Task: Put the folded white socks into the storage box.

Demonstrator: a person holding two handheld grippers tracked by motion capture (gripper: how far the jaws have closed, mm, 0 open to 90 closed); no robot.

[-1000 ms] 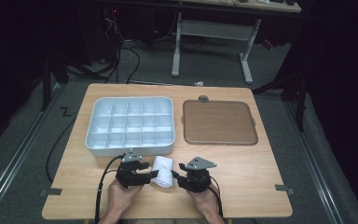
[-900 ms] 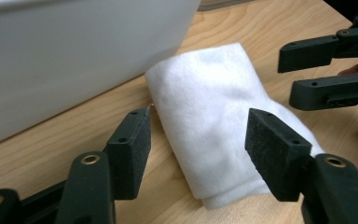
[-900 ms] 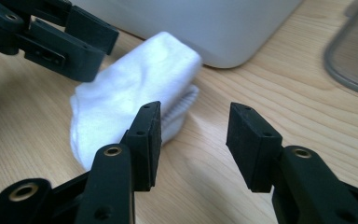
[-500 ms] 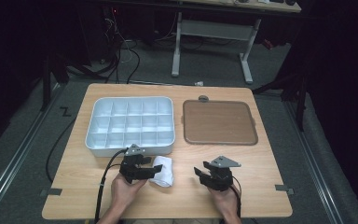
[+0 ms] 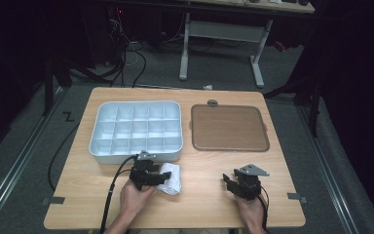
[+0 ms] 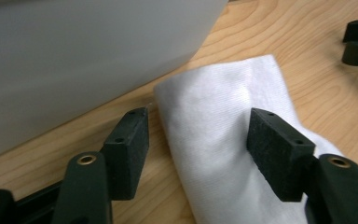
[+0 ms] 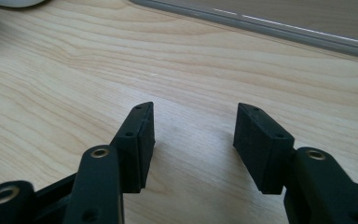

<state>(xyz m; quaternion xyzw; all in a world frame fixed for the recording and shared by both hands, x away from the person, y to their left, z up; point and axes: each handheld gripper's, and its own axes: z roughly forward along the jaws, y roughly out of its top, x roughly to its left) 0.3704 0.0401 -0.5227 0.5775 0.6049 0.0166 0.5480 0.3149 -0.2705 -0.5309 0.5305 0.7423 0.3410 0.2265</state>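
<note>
A folded white cloth (image 5: pixel 172 179) lies on the wooden table just in front of the white tray. My left gripper (image 5: pixel 161 176) sits at its left end. In the left gripper view the cloth (image 6: pixel 214 107) lies between the open jaws of this gripper (image 6: pixel 198 135), which have just been opening; the left pad (image 6: pixel 130 144) stands clear of the fabric. My right gripper (image 5: pixel 228 184) rests on bare wood well to the right of the cloth. Its jaws (image 7: pixel 193 130) have just been opening, with nothing between them.
A white tray (image 5: pixel 100 127) with several compartments stands at the back left, close behind the cloth. A flat brown mat (image 5: pixel 229 127) with a grey rim lies at the back right. The table's front edge (image 5: pixel 175 225) runs near both hands.
My right gripper has moved to the right, away from the cloth, and its jaws have spread. The left gripper has stayed at the cloth's left end.
</note>
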